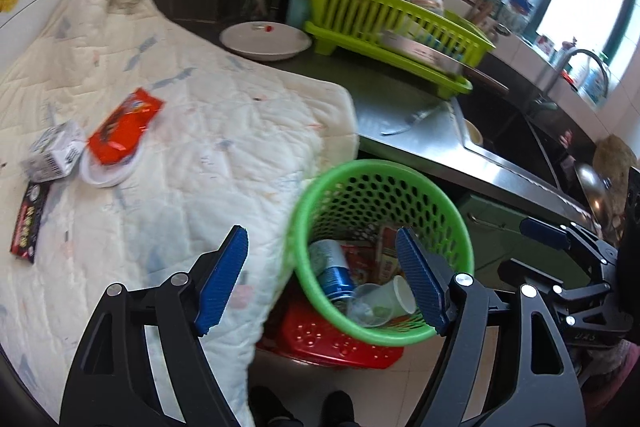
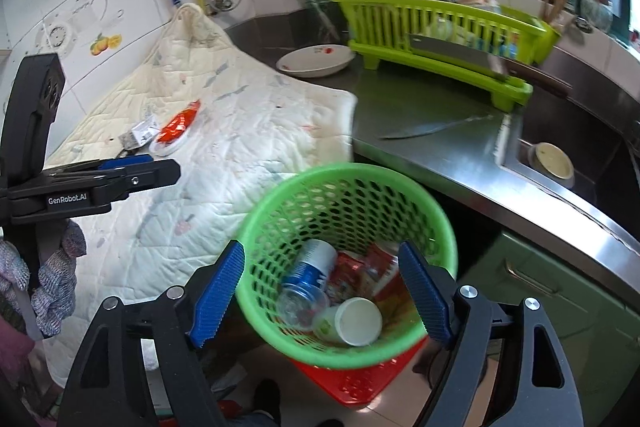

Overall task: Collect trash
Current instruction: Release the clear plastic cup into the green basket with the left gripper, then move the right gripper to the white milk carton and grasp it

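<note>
A green perforated basket (image 1: 332, 183) (image 2: 280, 187) stands on a red stool below the counter edge. It holds a blue can (image 1: 334, 269) (image 2: 310, 267), a paper cup (image 1: 402, 295) (image 2: 356, 321), a clear cup and red wrappers. On the quilted cloth (image 1: 224, 131) (image 2: 240, 131) lie a red wrapper (image 1: 124, 125) (image 2: 178, 125) on a white lid, a crumpled grey pack (image 1: 56, 151) and a dark box (image 1: 30, 223). My left gripper (image 1: 322, 279) is open and empty over the basket's near rim. My right gripper (image 2: 322, 293) is open and empty above the basket.
A lime dish rack (image 1: 388, 27) (image 2: 436, 27) with a pot, a white bowl (image 1: 264, 41) (image 2: 316, 61) and a knife (image 2: 432, 129) are on the steel counter. The sink (image 2: 560, 155) is to the right. The left gripper's body (image 2: 80, 183) shows at left.
</note>
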The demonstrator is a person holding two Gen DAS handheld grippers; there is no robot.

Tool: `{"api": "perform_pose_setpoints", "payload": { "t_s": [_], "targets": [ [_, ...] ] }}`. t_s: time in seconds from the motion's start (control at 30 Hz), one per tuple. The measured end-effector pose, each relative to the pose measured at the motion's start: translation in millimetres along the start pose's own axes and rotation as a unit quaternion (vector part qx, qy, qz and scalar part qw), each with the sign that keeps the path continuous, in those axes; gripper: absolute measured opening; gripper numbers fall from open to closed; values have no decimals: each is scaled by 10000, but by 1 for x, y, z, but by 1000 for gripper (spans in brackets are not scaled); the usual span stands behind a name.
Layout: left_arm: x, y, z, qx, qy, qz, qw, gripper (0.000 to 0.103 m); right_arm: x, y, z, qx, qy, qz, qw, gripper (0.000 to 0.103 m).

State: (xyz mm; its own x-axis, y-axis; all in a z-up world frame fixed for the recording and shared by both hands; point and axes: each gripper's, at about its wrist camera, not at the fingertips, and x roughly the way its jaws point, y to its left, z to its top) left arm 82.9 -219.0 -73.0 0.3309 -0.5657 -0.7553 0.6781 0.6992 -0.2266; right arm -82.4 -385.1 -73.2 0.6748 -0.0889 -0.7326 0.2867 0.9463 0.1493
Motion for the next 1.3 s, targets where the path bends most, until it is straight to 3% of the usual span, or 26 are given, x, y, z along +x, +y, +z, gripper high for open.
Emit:
{"api": "perform_pose_setpoints", "payload": {
  "t_s": [0.23,0.73,1.03,1.3],
  "targets": [
    [-23,72,1,-599,-190,552,9965,75,24,37,21,-316,58,276,9991,76],
    [-66,216,-6,-1554,-417,1402,9770,76,76,128,74,-1227,203,874,9884,76],
    [-80,276,-21,-1856,-352,1665,9678,75,138,226,123,-2227,458,1343,9645,79],
    [-87,312,-29,-1943,-300,1744,9648,75,189,309,154,-2956,698,1672,9380,83]
  ]
}}
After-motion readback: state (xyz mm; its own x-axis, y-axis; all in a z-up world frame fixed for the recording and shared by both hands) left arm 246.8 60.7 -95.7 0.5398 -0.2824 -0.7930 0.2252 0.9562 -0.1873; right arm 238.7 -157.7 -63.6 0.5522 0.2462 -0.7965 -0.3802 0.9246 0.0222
